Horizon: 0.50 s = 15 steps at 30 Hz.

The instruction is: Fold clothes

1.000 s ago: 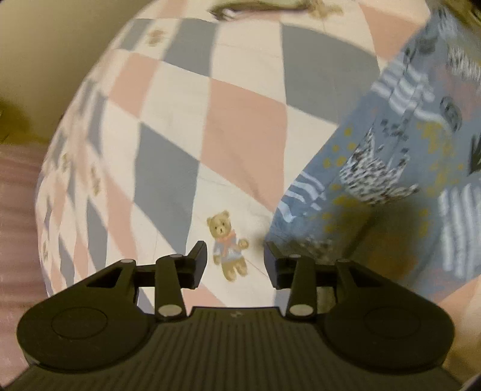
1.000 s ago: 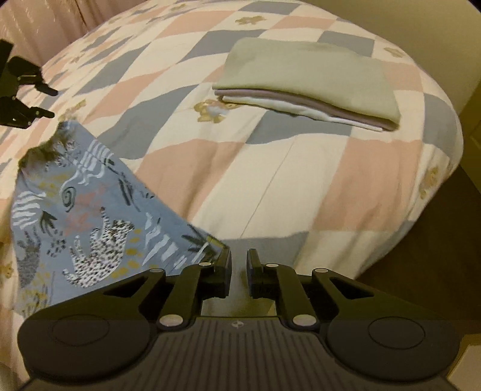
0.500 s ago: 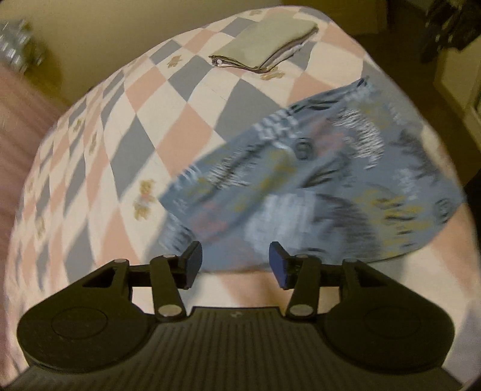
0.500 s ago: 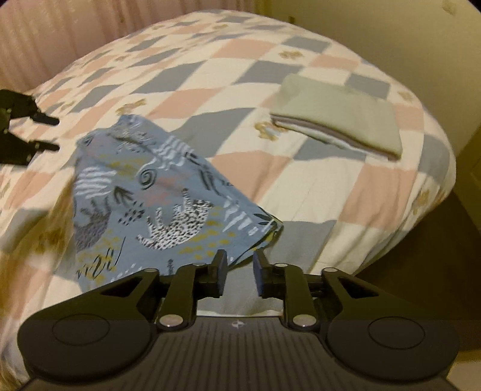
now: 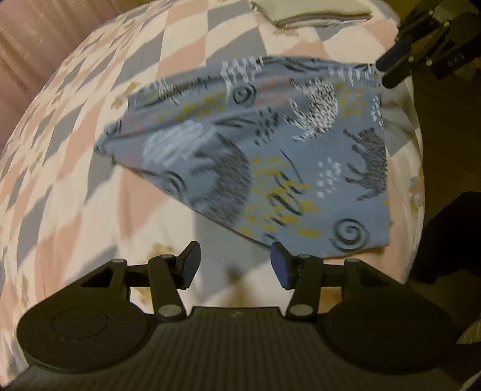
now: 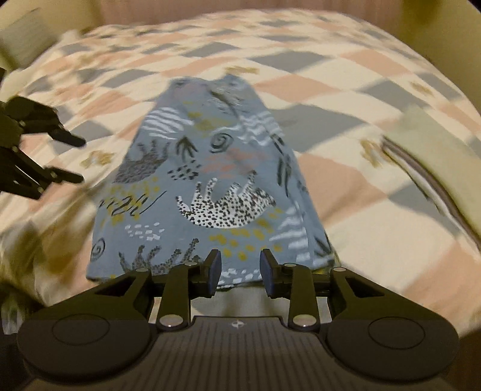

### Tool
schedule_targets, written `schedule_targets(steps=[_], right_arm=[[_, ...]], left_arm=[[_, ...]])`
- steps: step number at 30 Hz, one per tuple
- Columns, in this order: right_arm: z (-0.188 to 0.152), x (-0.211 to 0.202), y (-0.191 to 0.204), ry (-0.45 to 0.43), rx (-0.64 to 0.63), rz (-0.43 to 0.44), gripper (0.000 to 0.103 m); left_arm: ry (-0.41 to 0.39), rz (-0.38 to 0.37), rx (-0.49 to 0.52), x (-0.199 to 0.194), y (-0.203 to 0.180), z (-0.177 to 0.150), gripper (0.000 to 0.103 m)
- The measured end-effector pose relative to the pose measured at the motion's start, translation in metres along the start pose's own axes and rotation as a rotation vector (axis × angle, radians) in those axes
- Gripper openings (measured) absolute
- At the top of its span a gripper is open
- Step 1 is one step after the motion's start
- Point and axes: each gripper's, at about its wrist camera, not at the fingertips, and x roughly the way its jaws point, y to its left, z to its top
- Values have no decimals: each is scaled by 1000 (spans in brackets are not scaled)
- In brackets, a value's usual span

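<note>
A blue garment (image 5: 270, 144) printed with animals and spirals lies flat on the checked bedspread (image 5: 75, 144); it also shows in the right wrist view (image 6: 210, 180). My left gripper (image 5: 235, 264) is open and empty, just short of the garment's near edge. My right gripper (image 6: 240, 270) is open and empty at the garment's near hem. The right gripper shows in the left wrist view (image 5: 387, 70) at the garment's far right corner. The left gripper shows in the right wrist view (image 6: 72, 159) left of the garment.
A stack of folded clothes with a green piece on top (image 6: 433, 159) lies on the bed to the right; it also shows in the left wrist view (image 5: 315, 15). The bed's edge and dark floor (image 5: 445, 150) are on the right. A pink curtain (image 5: 27, 45) hangs behind.
Both grippers have let go and opened wider. The garment has dropped flat onto the bedspread. Both views have swung round to face it.
</note>
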Motion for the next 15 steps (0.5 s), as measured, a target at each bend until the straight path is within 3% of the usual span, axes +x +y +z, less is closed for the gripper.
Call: schedule_targets(steps=[4, 9, 15], right_arm=[[-7, 6, -12, -35, -90, 68, 35], [-15, 23, -14, -95, -116, 79, 35], [-34, 37, 3, -222, -136, 47, 35]], left_arm=[[-14, 22, 6, 8, -27, -10, 47], [-37, 48, 16, 18, -59, -23, 47], [-236, 114, 124, 28, -69, -51, 48]])
